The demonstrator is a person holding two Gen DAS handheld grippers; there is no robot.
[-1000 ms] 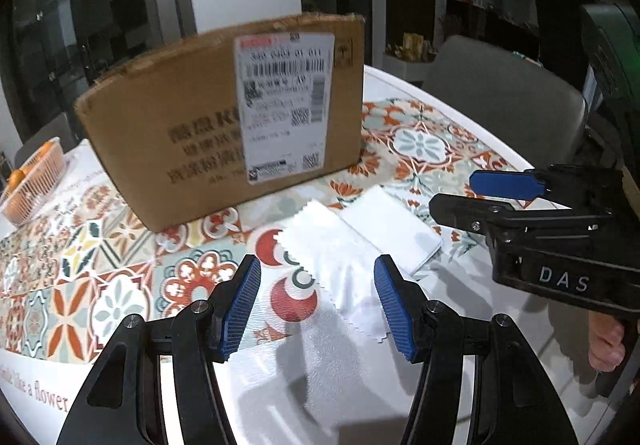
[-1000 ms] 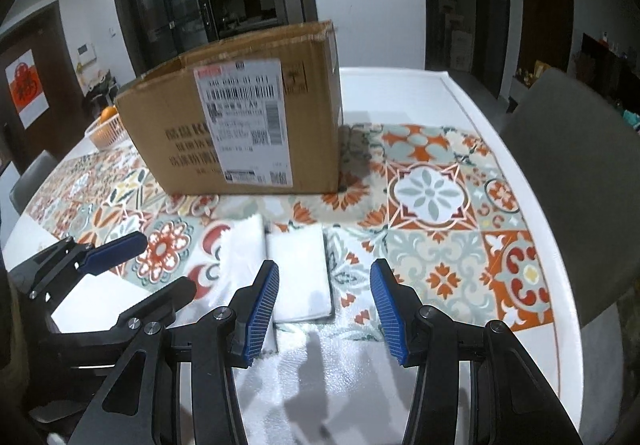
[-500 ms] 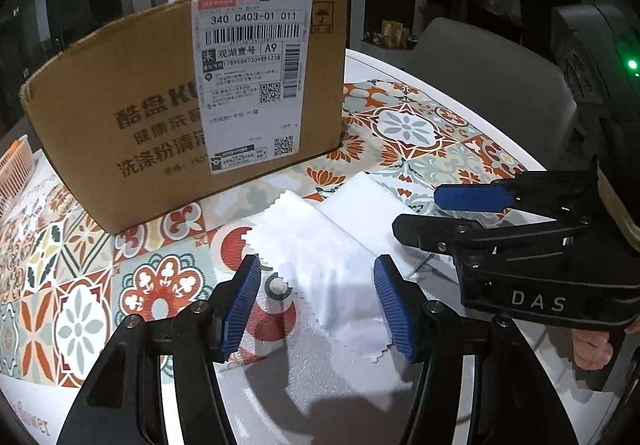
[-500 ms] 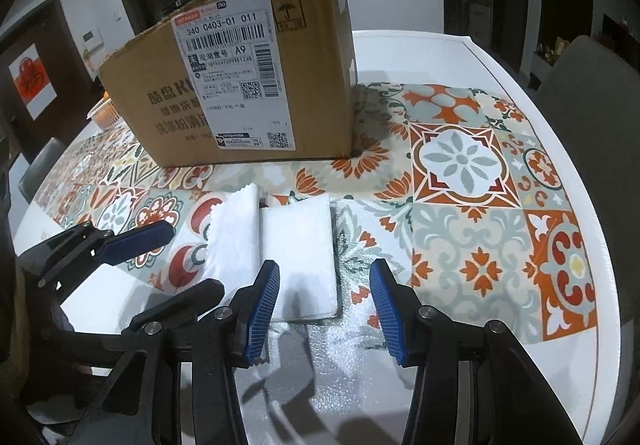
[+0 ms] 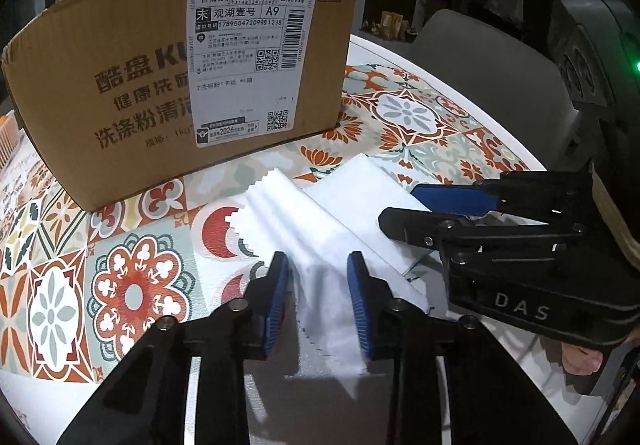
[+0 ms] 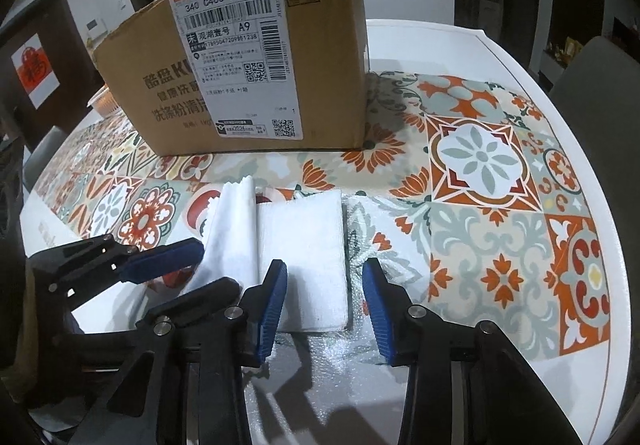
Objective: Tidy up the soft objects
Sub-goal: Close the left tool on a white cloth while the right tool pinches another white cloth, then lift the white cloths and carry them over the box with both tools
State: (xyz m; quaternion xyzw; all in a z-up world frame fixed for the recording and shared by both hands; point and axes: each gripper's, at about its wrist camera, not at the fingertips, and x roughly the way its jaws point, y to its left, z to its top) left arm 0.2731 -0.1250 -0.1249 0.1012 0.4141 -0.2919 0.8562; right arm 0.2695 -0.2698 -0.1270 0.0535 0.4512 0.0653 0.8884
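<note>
A thin white cloth with zigzag edges [image 5: 296,229] lies on the patterned tablecloth, bunched into a ridge. My left gripper [image 5: 318,297] straddles its near end, jaws partly closed, pads close beside the fabric. A folded white towel [image 6: 308,253] lies just right of the cloth [image 6: 230,241]; it also shows in the left wrist view [image 5: 360,193]. My right gripper [image 6: 324,297] is open around the towel's near edge, not touching it. The right gripper shows in the left wrist view [image 5: 424,205], and the left gripper in the right wrist view [image 6: 196,265].
A large cardboard box [image 5: 180,85] with a shipping label stands just behind the cloths; it also shows in the right wrist view [image 6: 248,65]. A grey chair [image 5: 492,65] stands beyond the table's right edge. A basket [image 6: 105,103] sits behind the box at left.
Both grippers moved forward and down over the cloths. The left jaws narrowed around the thin cloth, which is now bunched into a ridge. The right jaws stayed open.
</note>
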